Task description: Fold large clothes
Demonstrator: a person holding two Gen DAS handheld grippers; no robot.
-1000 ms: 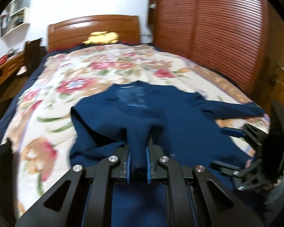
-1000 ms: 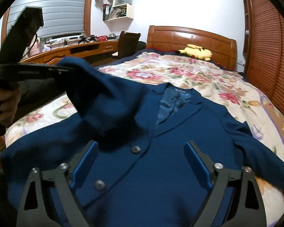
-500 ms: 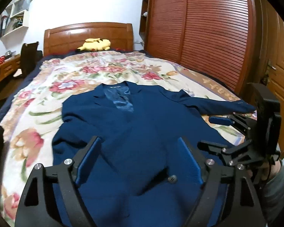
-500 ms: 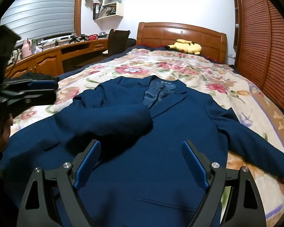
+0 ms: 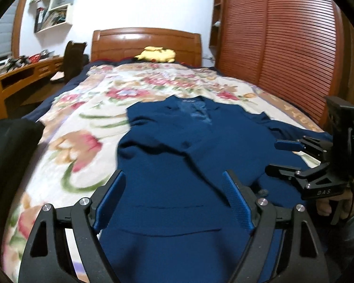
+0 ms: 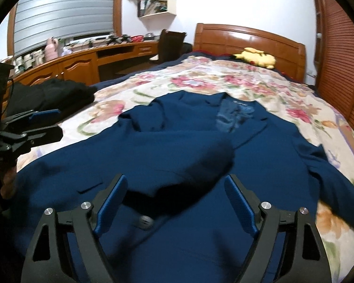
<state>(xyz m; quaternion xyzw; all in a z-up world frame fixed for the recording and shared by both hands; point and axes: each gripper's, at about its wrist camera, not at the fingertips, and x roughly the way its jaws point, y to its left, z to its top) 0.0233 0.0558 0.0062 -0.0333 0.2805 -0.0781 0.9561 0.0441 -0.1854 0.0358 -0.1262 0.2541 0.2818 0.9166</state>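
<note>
A dark blue jacket (image 5: pixel 177 155) lies front up on the flowered bedspread (image 5: pixel 87 122), collar toward the headboard. In the right wrist view the jacket (image 6: pixel 177 146) has its left sleeve (image 6: pixel 191 165) folded across the chest, and its right sleeve (image 6: pixel 337 179) stretches out to the right. My left gripper (image 5: pixel 174 195) is open and empty above the jacket's lower part. My right gripper (image 6: pixel 175 198) is open and empty above the folded sleeve and a button (image 6: pixel 145 220). Each gripper shows in the other's view: the right one (image 5: pixel 283 158), the left one (image 6: pixel 44 125).
A yellow plush toy (image 5: pixel 157 54) lies by the wooden headboard (image 5: pixel 146 42). A slatted wooden wardrobe (image 5: pixel 283 47) stands right of the bed. A desk (image 6: pixel 82 63) with a chair (image 6: pixel 171 44) runs along the left. A black garment (image 6: pixel 52 94) lies at the bed's left edge.
My left gripper let go of the sleeve a second ago and opened; the sleeve now lies across the chest. Both grippers have stayed open and shifted slightly over the jacket.
</note>
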